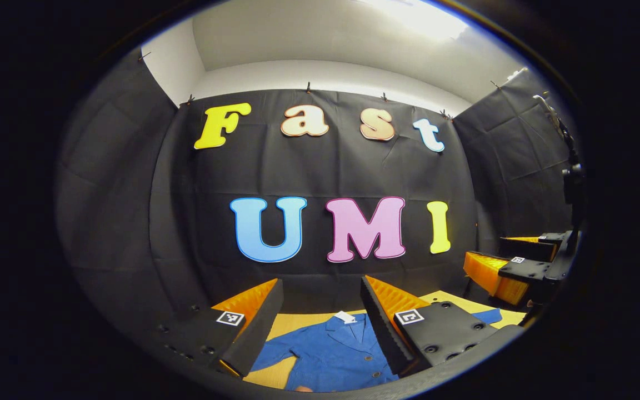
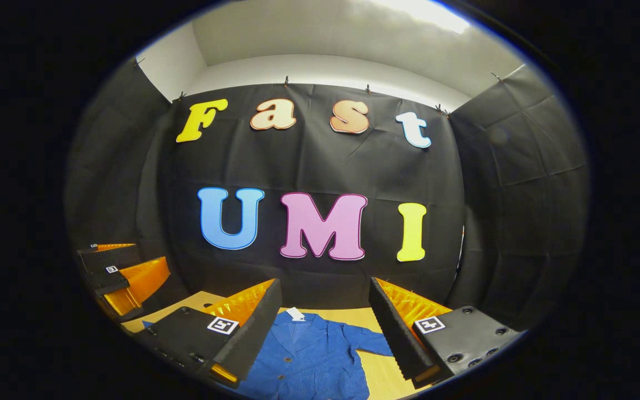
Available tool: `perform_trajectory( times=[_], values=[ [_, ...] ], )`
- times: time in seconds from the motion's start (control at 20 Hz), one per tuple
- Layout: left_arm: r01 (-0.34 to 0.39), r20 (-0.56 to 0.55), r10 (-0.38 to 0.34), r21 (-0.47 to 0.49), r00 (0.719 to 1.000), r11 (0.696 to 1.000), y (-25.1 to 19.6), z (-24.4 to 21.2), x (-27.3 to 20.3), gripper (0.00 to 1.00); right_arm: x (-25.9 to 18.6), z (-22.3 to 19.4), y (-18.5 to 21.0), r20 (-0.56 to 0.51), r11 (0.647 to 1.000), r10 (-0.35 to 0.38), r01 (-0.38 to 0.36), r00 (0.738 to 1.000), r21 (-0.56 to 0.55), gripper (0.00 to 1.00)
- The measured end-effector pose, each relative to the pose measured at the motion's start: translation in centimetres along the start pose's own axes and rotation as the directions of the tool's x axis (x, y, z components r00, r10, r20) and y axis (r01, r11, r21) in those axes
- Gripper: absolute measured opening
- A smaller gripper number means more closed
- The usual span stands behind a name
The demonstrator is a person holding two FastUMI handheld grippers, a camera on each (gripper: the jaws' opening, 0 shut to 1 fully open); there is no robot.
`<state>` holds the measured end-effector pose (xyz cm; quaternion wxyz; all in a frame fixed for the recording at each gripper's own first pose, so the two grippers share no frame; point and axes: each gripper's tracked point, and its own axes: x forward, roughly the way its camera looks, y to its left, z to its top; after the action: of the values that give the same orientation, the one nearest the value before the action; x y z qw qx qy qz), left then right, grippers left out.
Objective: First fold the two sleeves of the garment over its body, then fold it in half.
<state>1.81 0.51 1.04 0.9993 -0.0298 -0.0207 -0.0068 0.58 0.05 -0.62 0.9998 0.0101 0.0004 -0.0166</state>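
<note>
In the left gripper view, the left gripper (image 1: 320, 328) hangs above the bench (image 1: 298, 321) with its jaws wide apart, holding nothing. The blue garment (image 1: 331, 350) lies flat on the bench below, collar toward the wall, one sleeve (image 1: 284, 353) spread out to the side. The right gripper (image 1: 511, 266) shows far off on the right.

In the right gripper view, the right gripper (image 2: 320, 328) also has its jaws apart and empty. The garment (image 2: 309, 358) lies under it, a sleeve (image 2: 373, 343) sticking out.

If the jaws pinch too much cloth, the body could lift with the sleeve and bunch up.
</note>
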Motion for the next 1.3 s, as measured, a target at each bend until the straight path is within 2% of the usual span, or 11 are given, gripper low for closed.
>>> perform_trajectory(
  times=[0.35, 0.4, 0.6, 0.8, 1.0, 1.15, 1.2, 1.3],
  values=[
    [0.000, -0.026, 0.000, -0.023, 1.000, 1.000, 0.8, -1.3, 0.6, 0.81, 0.9, -1.2, 1.4, -0.036, 1.000, 0.016, -0.016, 0.999, 0.005, 0.99],
    [-0.003, -0.035, 0.002, -0.034, 0.999, 0.999, 0.9, -1.6, 0.8, 0.81, 1.2, -1.2, 2.1, -0.045, 0.999, 0.028, -0.027, 0.999, 0.018, 0.92],
    [-0.008, -0.045, 0.006, -0.051, 0.999, 0.999, 1.5, -2.2, 1.1, 0.80, 2.0, -0.8, 3.9, -0.036, 0.998, 0.062, -0.062, 0.997, -0.010, 0.92],
    [0.000, -0.060, -0.004, -0.066, 0.998, 0.998, 1.6, -3.1, 1.2, 0.81, 2.2, -1.0, 4.0, -0.046, 0.999, 0.054, -0.054, 0.997, 0.004, 0.92],
    [0.025, -0.077, -0.035, -0.130, 0.996, 0.991, 0.9, -4.1, 1.2, 0.81, 2.6, -3.5, 4.3, -0.119, 0.999, 0.052, -0.051, 0.992, 0.011, 0.92],
    [0.029, -0.079, -0.040, -0.144, 0.996, 0.989, 0.8, -4.6, 1.2, 0.81, 4.5, -4.4, 5.7, -0.157, 0.997, 0.071, -0.070, 0.985, 0.012, 0.92],
    [0.034, -0.080, -0.046, -0.152, 0.996, 0.988, 0.8, -4.7, 1.3, 0.81, 5.7, -4.3, 5.9, -0.153, 0.997, 0.074, -0.074, 0.985, 0.005, 0.99],
    [0.064, -0.115, -0.087, -0.189, 0.989, 0.980, -0.2, -5.9, 1.3, 0.81, 8.4, -4.2, 6.3, -0.156, 0.997, 0.082, -0.082, 0.984, 0.006, 0.99]
  ],
)
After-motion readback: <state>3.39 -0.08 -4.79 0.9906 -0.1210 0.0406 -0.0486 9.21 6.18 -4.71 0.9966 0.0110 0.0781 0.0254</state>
